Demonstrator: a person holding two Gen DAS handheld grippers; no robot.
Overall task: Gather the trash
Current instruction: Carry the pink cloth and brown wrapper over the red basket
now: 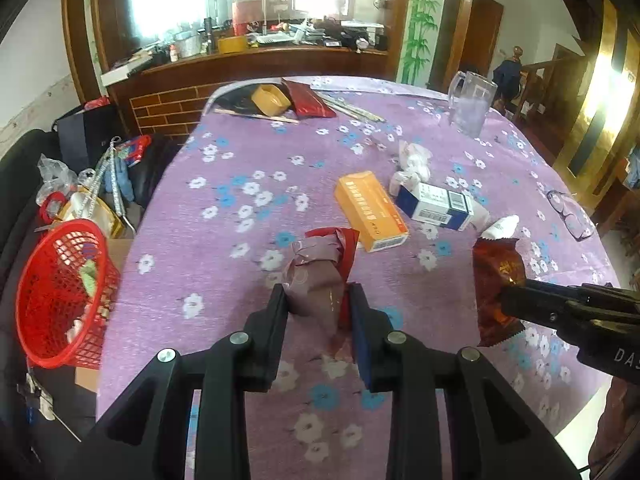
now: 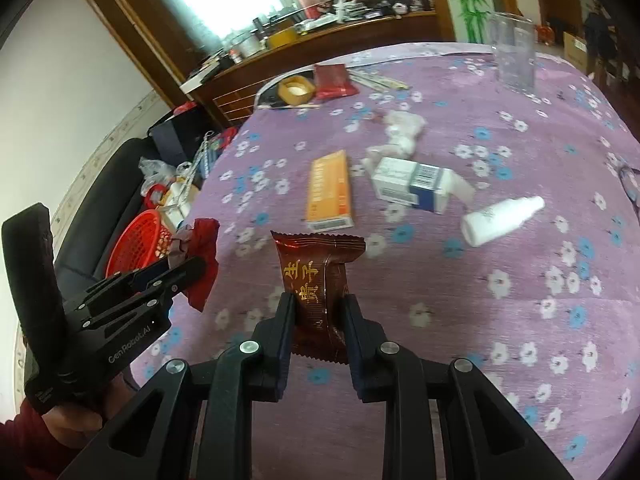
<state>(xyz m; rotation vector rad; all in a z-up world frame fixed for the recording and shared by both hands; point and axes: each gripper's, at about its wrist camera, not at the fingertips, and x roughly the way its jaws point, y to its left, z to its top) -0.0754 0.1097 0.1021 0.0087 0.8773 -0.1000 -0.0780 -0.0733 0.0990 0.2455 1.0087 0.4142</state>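
Note:
My left gripper is shut on a crumpled pink and red wrapper, held above the purple flowered tablecloth. My right gripper is shut on a brown snack packet with gold letters, held upright over the table; the packet also shows in the left wrist view. A red mesh basket with some scraps in it stands off the table's left edge. On the table lie an orange box, a blue and white box, crumpled white tissue and a white bottle.
A glass mug stands at the far right of the table. A yellow tub, a red pouch and chopsticks lie at the far edge. Glasses lie at the right edge. Bags and clutter crowd the black seat behind the basket.

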